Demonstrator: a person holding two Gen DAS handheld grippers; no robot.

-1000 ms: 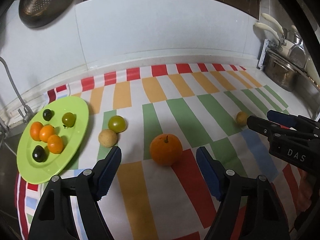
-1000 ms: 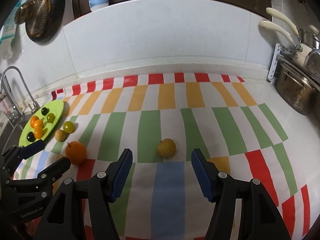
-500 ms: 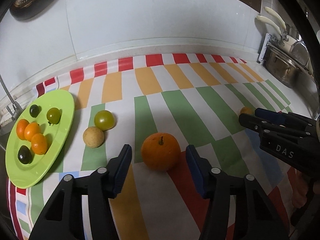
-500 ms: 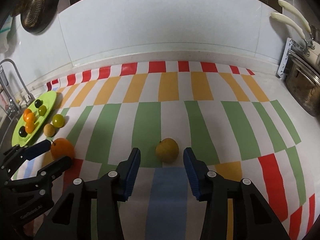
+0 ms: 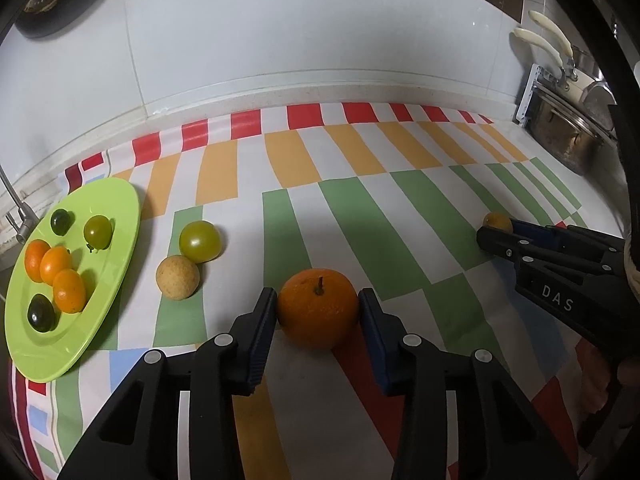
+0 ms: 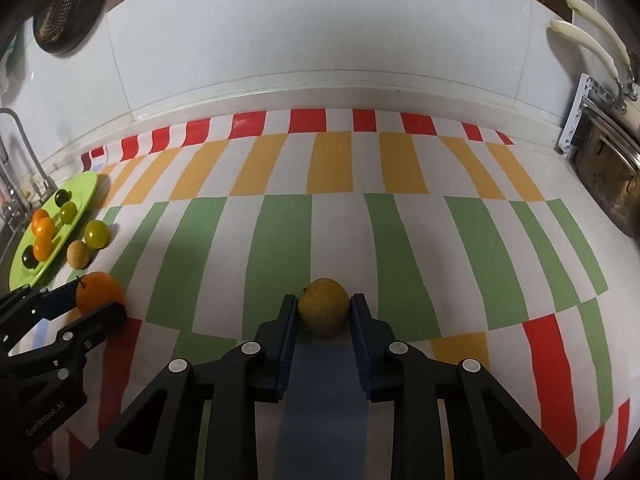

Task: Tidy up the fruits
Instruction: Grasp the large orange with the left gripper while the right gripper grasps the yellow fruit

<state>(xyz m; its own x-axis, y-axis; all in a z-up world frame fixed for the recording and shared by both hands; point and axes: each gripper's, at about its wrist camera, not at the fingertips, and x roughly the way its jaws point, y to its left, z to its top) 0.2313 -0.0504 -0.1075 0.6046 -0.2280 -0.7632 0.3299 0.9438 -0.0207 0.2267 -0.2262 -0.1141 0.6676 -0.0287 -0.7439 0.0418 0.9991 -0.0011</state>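
Six small fruits lie on the green plate (image 5: pixel 120 216) at the far left: three little orange ones (image 5: pixel 56 266) bunched together, two dark ones (image 5: pixel 61 221) and one green tomato (image 5: pixel 97 231). Two more sit on the cloth just right of the plate, touching each other: a second green tomato (image 5: pixel 200 241) and a tan round fruit (image 5: pixel 177 277) in front of it.

One large orange (image 5: pixel 318 307) with a stem comes next, resting on the cloth between the blue pads of the left hand-held gripper (image 5: pixel 318 312). Its jaws are closing, and both pads look pressed to the orange's sides.

One yellow-orange fruit (image 6: pixel 324 306) lies further right, well apart from the rest, at the edge of a blue stripe. The right hand-held gripper (image 6: pixel 324 312) is clamped on it, a pad against each side.

The desk is covered by a cloth (image 6: pixel 280 232) in white with rows of red, orange and green bars. Behind it rises a white tiled wall (image 6: pixel 304 32). One dark perforated pan (image 6: pixel 60 12) hangs at upper left, a tap (image 6: pixel 16 148) stands by the plate, and at far right is a steel pot (image 6: pixel 612 184) with two cream handles (image 6: pixel 584 40) above it.
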